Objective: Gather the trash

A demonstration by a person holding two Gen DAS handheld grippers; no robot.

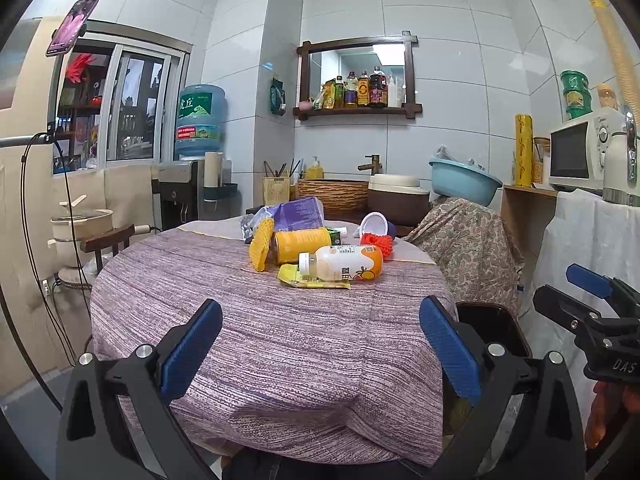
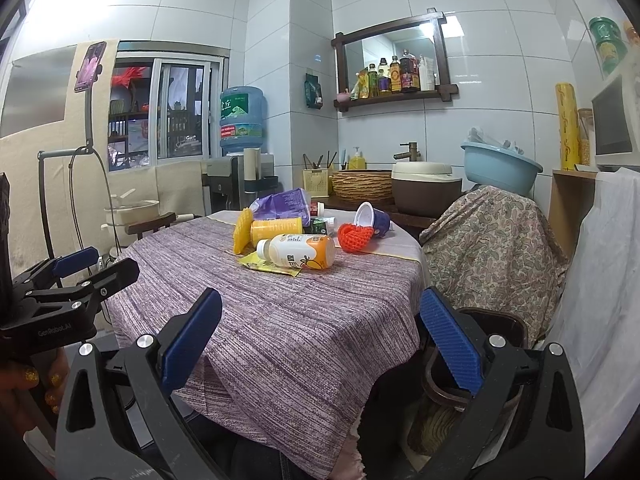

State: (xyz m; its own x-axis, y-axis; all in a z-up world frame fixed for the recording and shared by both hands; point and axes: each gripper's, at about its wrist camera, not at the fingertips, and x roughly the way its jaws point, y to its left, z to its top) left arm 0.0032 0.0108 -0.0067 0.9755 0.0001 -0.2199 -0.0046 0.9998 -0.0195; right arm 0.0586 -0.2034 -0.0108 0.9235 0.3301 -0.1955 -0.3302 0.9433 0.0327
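A pile of trash lies at the far side of the round table (image 1: 260, 340): a white and orange bottle (image 1: 342, 263) on its side, a yellow can (image 1: 300, 244), a yellow wrapper (image 1: 310, 279), a yellow foam net (image 1: 261, 246), a red net (image 1: 378, 243), a purple cup (image 1: 378, 224) and a purple bag (image 1: 298, 212). The bottle (image 2: 298, 251) and red net (image 2: 355, 237) also show in the right wrist view. My left gripper (image 1: 320, 344) is open and empty over the table's near side. My right gripper (image 2: 320, 344) is open and empty at the table's right edge. A dark bin (image 2: 486, 332) stands beside the table.
A cloth-covered chair (image 1: 468, 248) with a blue basin (image 1: 464, 180) stands at the right. A counter with a basket sink (image 1: 334, 194) and a brown pot (image 1: 396, 196) is behind the table. A water dispenser (image 1: 198, 128) and a phone stand (image 1: 72, 26) are at the left.
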